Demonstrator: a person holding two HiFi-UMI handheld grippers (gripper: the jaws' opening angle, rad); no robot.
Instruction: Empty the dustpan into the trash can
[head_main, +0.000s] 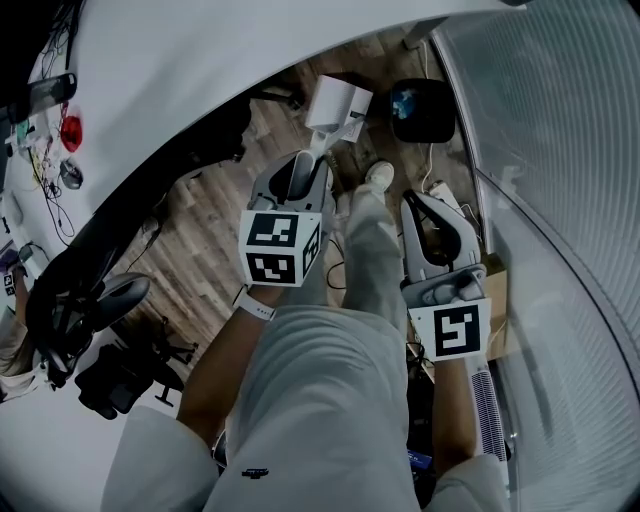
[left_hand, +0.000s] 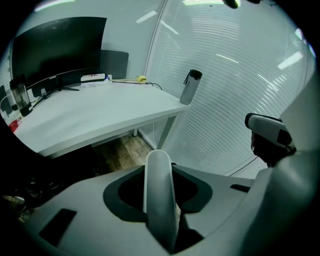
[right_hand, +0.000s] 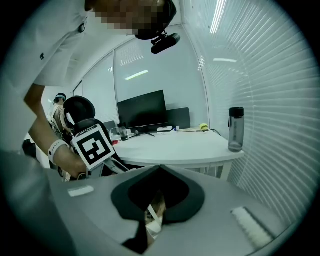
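The left gripper pinches the white handle of the dustpan between its fingers. In the head view the pan is over the wooden floor, near the black trash can but to the side of its opening. The right gripper has its fingers pressed together, with nothing between them, and it is beside the person's leg. A bottle stands at the edge of the white tabletop.
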